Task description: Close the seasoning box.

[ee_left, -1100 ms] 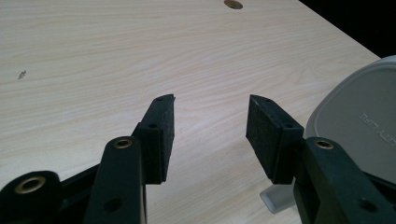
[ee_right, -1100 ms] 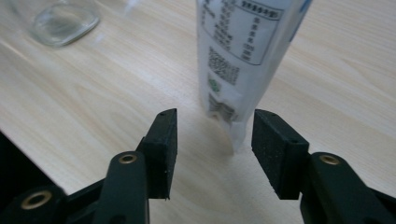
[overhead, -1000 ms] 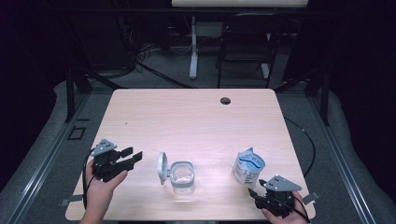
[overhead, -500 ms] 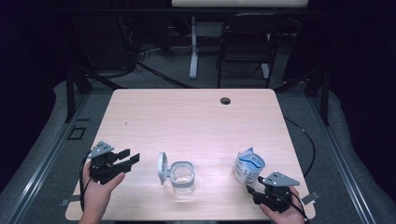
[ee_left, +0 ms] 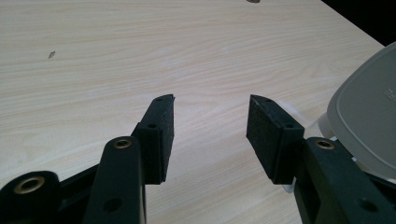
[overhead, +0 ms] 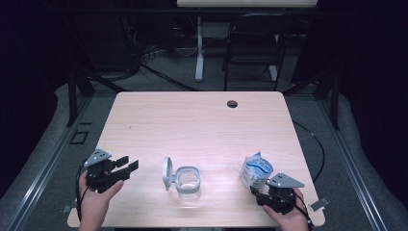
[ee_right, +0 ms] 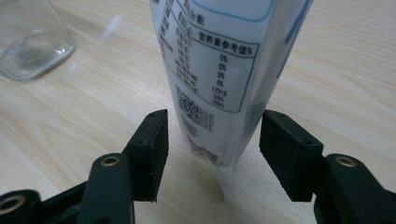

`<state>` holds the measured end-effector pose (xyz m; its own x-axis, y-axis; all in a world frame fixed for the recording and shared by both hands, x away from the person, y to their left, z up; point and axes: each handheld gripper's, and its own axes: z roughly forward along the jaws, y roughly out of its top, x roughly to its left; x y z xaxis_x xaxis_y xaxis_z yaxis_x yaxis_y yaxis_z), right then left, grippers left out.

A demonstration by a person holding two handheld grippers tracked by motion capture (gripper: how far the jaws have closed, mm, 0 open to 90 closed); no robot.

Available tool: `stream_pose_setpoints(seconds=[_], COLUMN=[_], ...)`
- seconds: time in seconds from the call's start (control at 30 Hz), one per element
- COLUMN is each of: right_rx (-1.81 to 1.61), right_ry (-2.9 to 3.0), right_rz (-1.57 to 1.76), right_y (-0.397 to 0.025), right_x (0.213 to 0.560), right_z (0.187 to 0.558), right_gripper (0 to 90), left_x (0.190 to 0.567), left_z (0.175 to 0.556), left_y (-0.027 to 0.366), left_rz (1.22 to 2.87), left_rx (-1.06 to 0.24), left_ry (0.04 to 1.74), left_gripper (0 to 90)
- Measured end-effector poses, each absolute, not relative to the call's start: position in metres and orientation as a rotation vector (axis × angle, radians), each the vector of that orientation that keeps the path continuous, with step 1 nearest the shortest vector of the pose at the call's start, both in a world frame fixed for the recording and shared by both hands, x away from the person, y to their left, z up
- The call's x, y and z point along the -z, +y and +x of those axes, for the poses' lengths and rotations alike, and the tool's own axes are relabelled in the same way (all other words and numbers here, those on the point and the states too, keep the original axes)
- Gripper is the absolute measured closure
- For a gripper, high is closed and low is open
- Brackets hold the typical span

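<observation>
I am keeping the right gripper [ee_right: 210, 156] wide open, its jaws standing on both sides of the lower edge of the pouch [ee_right: 224, 70] without touching it, so I judge the grasp is only beginning and the closing, lifting and pouring are all left. The left gripper [ee_left: 210, 135] is also gaping with nothing between the jaws, just beside the grey lid [ee_left: 369, 121] of the open glass jar [overhead: 186, 180]. The right gripper view is showing me the printed label, while the high view is showing the pouch standing near the table's [overhead: 202, 120] front right corner.
</observation>
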<state>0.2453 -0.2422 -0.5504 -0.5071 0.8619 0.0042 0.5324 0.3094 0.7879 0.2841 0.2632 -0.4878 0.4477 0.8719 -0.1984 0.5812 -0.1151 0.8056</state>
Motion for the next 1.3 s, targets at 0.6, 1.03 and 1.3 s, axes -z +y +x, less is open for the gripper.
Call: stream_pose_setpoints(seconds=[0.6,1.03,1.3], right_rx=[-1.058,-1.077,-1.081], right_ry=[2.162,2.151,2.148], right_rz=[1.225,1.222,1.219], right_y=[-0.236,-0.236,-0.235], right_x=[0.557,0.558,0.559], right_z=[0.256,0.259,0.259], right_gripper=[39.1,39.0,38.6], left_x=[0.489,0.489,0.490], left_z=[0.278,0.277,0.278], left_y=[0.273,0.276,0.277], left_rz=[1.798,1.793,1.794], left_rx=[-0.422,-0.427,-0.426], left_ry=[1.265,1.271,1.275], left_gripper=[52.2,52.0,52.0])
